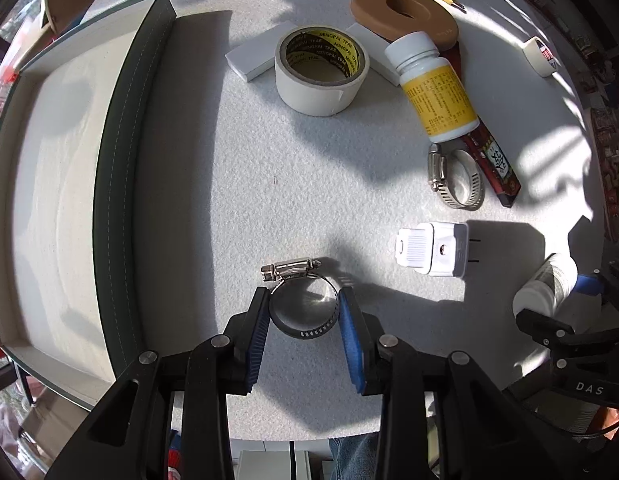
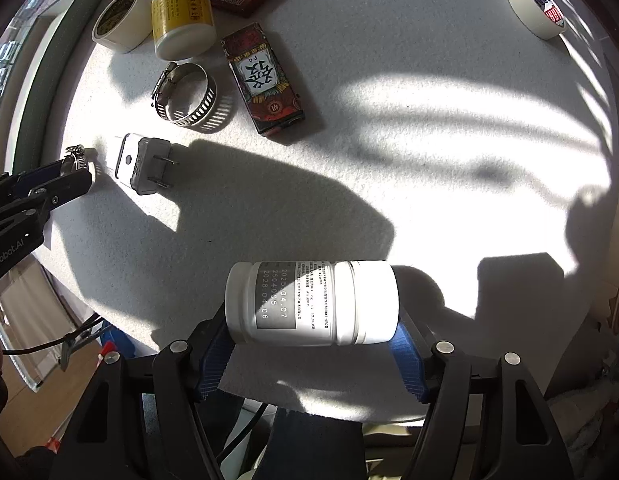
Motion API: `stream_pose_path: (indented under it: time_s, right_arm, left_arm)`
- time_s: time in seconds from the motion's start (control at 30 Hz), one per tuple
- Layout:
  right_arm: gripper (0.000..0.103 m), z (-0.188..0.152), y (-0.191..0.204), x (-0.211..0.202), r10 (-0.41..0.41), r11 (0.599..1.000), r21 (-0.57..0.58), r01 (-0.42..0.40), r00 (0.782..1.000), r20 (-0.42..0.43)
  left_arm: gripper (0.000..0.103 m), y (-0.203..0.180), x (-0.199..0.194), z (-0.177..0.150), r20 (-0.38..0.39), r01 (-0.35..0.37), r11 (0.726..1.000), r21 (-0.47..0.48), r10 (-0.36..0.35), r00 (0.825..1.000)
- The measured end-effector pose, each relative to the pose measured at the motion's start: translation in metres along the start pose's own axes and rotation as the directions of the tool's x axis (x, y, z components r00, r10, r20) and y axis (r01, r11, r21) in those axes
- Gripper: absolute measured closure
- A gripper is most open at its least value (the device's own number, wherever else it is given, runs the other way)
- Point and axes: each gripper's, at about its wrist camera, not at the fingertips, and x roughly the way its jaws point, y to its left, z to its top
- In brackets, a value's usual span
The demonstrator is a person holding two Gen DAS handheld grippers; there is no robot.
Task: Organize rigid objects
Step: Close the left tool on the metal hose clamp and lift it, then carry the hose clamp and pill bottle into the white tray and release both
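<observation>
A: From the left wrist view, the left gripper (image 1: 303, 312) is clamped on a hose clamp (image 1: 303, 308), blue ribbed pads pressing each side of the steel ring, its screw housing pointing away from the camera. It sits on the white felt table (image 1: 229, 200), which looks fuzzy and matte.

B: The right wrist view shows that gripper only at its left edge – dark fingers, a glint of the clamp. What it gives instead is the right gripper (image 2: 309, 344) gripping a white bottle (image 2: 311, 304) sideways, pads on cap and base. The plastic is smooth, with a grey printed label.

A: In my view that bottle is only a sliver at the right edge. But I get the tray (image 1: 121, 184) on the left: a shallow rectangle, dark green stitched wall, pale lining. It's beside the held clamp, well apart from the bottle.

B: I only catch a strip of the tray's wall. Both views share the second hose clamp (image 2: 185, 94), a slotted metal band lying on its side, near the yellow-labelled bottle (image 2: 181, 12) and the dark red box (image 2: 265, 84) with ornate print.

A: Also the white plug (image 1: 433, 248), ribbed, two flat prongs – and the wide tape roll (image 1: 321, 68), standing on its edge. Behind it is a tan ring-shaped disc (image 1: 405, 12) that your view cuts off.

B: The small tape roll (image 2: 537, 8) lies far off, alone.
</observation>
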Motion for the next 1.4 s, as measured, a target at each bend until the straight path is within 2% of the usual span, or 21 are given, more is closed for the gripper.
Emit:
stream_pose_path:
  time_s: [0.23, 0.37, 0.47, 0.63, 0.73, 0.87, 1.2, 1.3, 1.4]
  right_arm:
    - [0.032, -0.006, -0.012, -0.014, 0.037, 0.999, 0.018, -0.037, 0.999, 0.025]
    - [0.032, -0.009, -0.026, -0.030, 0.060, 0.997, 0.036, -0.062, 0.997, 0.050]
    - [0.032, 0.000, -0.033, -0.031, 0.071, 0.996, 0.057, -0.075, 0.996, 0.060]
    - [0.032, -0.002, -0.042, -0.039, 0.086, 0.992, 0.091, -0.092, 0.994, 0.070]
    - [0.032, -0.003, -0.043, -0.040, 0.090, 0.991, 0.093, -0.098, 0.993, 0.079]
    - [0.032, 0.001, -0.038, -0.043, 0.100, 0.990, 0.092, -0.109, 0.990, 0.096]
    - [0.032, 0.015, -0.031, -0.068, 0.110, 0.990, 0.070, -0.121, 0.984, 0.137]
    - [0.032, 0.020, -0.027, -0.075, 0.101, 0.993, 0.050, -0.110, 0.983, 0.152]
    - [0.032, 0.026, -0.019, -0.084, 0.083, 0.996, 0.017, -0.087, 0.982, 0.167]
  left_arm:
    - [0.066, -0.015, 0.002, -0.012, -0.009, -0.022, 1.000, 0.017, 0.022, 1.000]
    - [0.066, -0.030, 0.001, -0.002, -0.005, -0.019, 1.000, 0.012, 0.019, 1.000]
    - [0.066, -0.013, -0.002, -0.001, 0.008, -0.011, 1.000, 0.009, 0.011, 1.000]
    - [0.066, -0.019, -0.015, 0.001, 0.028, -0.022, 0.999, 0.035, 0.021, 0.999]
    - [0.066, -0.020, -0.019, 0.001, 0.034, -0.024, 0.999, 0.037, 0.023, 0.999]
    - [0.066, -0.022, -0.044, -0.015, 0.047, -0.022, 0.999, 0.028, 0.020, 0.999]
    - [0.066, -0.021, -0.086, -0.019, 0.103, -0.016, 1.000, 0.015, 0.015, 0.995]
    - [0.066, -0.019, -0.093, -0.024, 0.123, -0.014, 1.000, 0.003, 0.013, 0.992]
    - [0.066, -0.011, -0.077, -0.036, 0.143, -0.005, 1.000, -0.021, 0.008, 0.990]
